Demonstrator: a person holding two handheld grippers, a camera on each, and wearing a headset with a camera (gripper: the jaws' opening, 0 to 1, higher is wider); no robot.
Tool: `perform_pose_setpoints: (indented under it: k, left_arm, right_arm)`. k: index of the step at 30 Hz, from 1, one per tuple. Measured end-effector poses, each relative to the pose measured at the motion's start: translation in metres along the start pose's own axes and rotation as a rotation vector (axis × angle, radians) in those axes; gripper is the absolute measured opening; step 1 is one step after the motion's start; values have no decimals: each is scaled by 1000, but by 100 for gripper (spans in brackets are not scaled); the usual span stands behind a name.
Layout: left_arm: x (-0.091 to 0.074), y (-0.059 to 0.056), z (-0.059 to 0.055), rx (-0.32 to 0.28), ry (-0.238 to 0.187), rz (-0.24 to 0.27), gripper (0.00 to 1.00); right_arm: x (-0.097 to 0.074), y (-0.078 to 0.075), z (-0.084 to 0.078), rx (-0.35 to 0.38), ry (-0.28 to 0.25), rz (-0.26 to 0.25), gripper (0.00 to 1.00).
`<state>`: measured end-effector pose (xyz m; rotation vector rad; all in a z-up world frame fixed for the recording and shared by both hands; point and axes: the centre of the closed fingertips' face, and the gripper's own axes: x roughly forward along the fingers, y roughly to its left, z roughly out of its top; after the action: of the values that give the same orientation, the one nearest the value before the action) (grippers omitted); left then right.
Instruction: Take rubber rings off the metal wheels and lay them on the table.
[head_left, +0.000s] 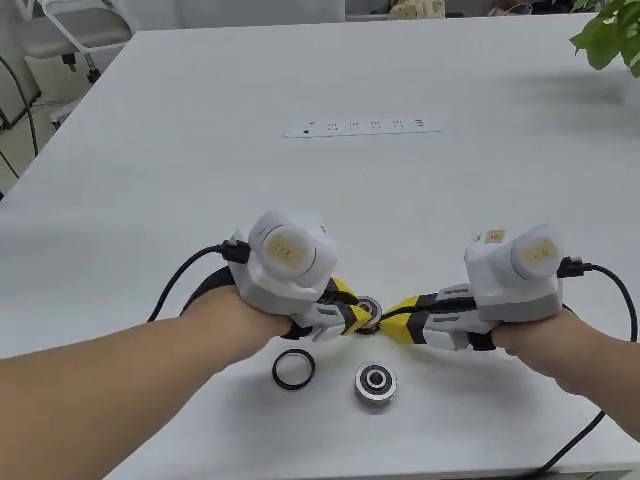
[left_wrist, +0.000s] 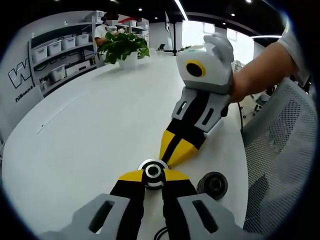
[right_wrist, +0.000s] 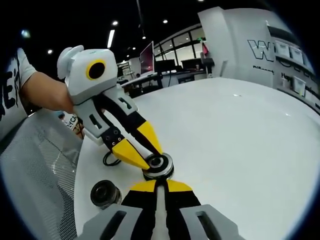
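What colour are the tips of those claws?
Yellow fingertips; the left gripper view shows them best.

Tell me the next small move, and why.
Probably work the right claw, shut, under the rubber at the rim of the wheel and peel outward. The left claw clamps that wheel by its sides, the right tips touch its rim, and one loose ring lies on the table. I cannot confirm rubber on this wheel.

A dark-rimmed metal wheel (left_wrist: 153, 170) is being gripped in the left claw (left_wrist: 153, 176). Just nearer the person than it, a second wheel (head_left: 375, 383) and a loose black rubber ring (head_left: 293, 369) are being left lying flat, apart.
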<state>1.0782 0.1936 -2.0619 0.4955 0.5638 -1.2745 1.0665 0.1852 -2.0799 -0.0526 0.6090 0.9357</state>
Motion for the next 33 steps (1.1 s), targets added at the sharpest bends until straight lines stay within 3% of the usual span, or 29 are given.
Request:
perform_pose_setpoints:
  k: [10, 18, 33]
  left_arm:
    - [0, -1, 0, 7, -4, 11, 7]
    - [1, -1, 0, 13, -2, 14, 7]
    - [1, -1, 0, 8, 0, 21, 7]
  right_arm:
    - [-2, -2, 1, 58, -12, -22, 0]
    - [-4, 1, 3, 145, -25, -32, 0]
    - [-9, 4, 5, 195, -27, -48, 0]
